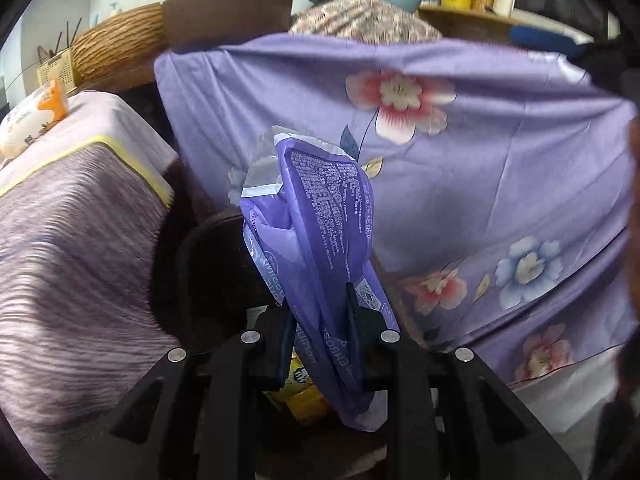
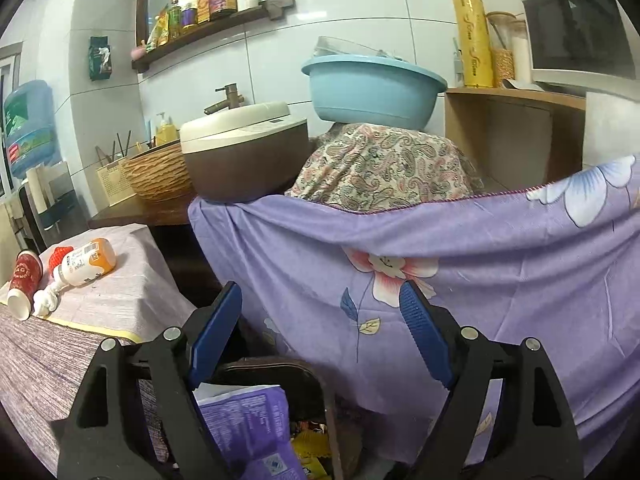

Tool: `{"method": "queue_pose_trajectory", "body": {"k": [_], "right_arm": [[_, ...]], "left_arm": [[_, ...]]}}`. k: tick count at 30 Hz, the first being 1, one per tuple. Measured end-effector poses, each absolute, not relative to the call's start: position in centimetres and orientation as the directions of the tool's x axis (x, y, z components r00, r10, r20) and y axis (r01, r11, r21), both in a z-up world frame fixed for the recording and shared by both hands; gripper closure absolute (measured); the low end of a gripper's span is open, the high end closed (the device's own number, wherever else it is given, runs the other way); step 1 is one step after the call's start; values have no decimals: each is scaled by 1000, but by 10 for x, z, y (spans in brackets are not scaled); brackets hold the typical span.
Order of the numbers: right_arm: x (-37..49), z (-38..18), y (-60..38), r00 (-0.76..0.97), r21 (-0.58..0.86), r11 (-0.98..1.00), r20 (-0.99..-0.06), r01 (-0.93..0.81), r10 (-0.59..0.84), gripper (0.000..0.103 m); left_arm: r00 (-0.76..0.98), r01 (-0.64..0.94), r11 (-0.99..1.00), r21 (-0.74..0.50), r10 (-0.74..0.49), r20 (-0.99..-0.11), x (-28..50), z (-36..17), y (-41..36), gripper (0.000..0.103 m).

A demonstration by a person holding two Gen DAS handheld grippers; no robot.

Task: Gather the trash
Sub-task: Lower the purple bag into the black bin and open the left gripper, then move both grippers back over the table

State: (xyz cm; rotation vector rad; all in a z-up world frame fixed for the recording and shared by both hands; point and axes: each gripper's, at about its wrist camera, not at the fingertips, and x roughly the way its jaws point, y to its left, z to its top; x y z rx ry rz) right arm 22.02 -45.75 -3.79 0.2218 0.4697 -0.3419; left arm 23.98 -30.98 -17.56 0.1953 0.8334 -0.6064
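The left gripper [image 1: 320, 312] holds a purple plastic wrapper [image 1: 316, 232], its jaws closed tight on the crumpled film, which stands up between the fingers and hangs down behind them; below it, a dark bin [image 1: 208, 248] shows yellow packaging [image 1: 304, 396] inside. The right gripper [image 2: 320, 328] hovers empty, its blue-padded jaws spread wide apart, above the same bin [image 2: 316, 384]; from this side the purple wrapper [image 2: 248, 428] shows at the bin's mouth, beside yellow trash [image 2: 312, 444]. To the left stands a bench [image 2: 120, 300] under a pale striped cloth; on it lie a red paper cup [image 2: 24, 280] on its side, an orange-and-white bottle [image 2: 86, 262], a red scrap [image 2: 60, 256] and a crumpled white tissue [image 2: 46, 300], all close together and well apart from both grippers. A purple floral sheet [image 2: 440, 264] drapes the counter behind the bin; above it sit a brown-and-cream cooker [image 2: 244, 152], a blue basin [image 2: 372, 88] on a paisley-covered mound [image 2: 384, 164], and a woven basket [image 2: 156, 176].
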Motion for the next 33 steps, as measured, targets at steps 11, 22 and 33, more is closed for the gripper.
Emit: {"method": "queue_pose_trajectory", "body": {"k": [11,22,33], "right_arm": [[215,-50,-462,828,138,917,-495,374,-263,22],[212,-45,-465,829,126,913,-481,388,-285,22],[200,-21,-485,817,105,886,-448,452,-363,22]], "left_arm": [[503,556,831,-20,-356,-788,257,-210,-321,46],[599,571,819,-47,-455,-659,243,-152,-317,25],[686,595,801,-57,-544,-484,219,-74,-298,19]]}}
